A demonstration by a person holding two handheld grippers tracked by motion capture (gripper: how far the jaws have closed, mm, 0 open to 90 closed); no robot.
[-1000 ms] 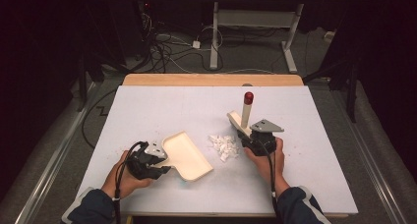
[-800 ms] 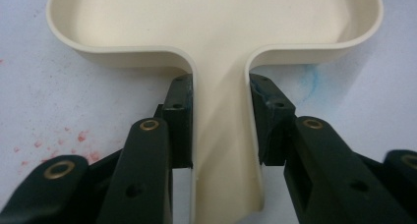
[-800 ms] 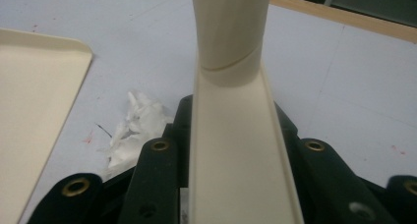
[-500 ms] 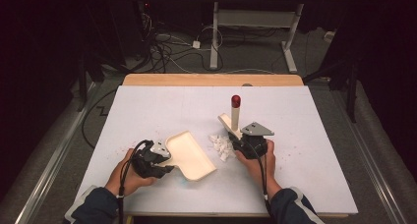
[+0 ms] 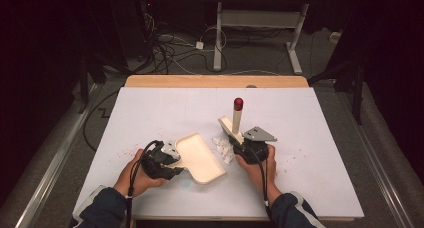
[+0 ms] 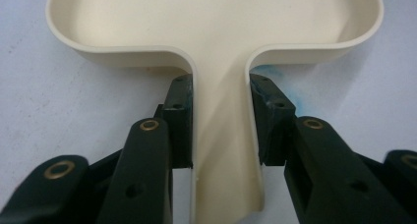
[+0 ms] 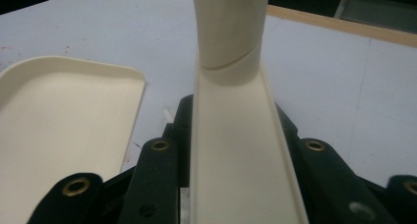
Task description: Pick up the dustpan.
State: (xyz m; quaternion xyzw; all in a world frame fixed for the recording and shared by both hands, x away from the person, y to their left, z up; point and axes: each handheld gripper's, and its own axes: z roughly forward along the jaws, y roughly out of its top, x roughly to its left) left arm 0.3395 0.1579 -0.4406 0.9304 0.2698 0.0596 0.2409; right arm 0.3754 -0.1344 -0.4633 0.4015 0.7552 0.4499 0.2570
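Tabletop (image 5: 310, 138): white sheet, sweeping job underway.
Dustpan (image 5: 200, 157): cream, flat on tabletop left of centre, mouth toward white scraps (image 5: 222, 147). Left gripper (image 5: 167, 158) fingers (image 6: 179, 121) clamped tight on dustpan handle.
Brush (image 5: 236, 119): cream handle with red tip, standing upright just right of scraps. Right gripper (image 5: 245, 147) fingers (image 7: 157, 180) closed on brush.
Step, by judgement: scraps not yet in pan. Next calls for a low sweep toward pan lip, pan held steady.
High view shows scraps; left gripper view shows handle grip close up; right gripper view shows pan rim beside brush.
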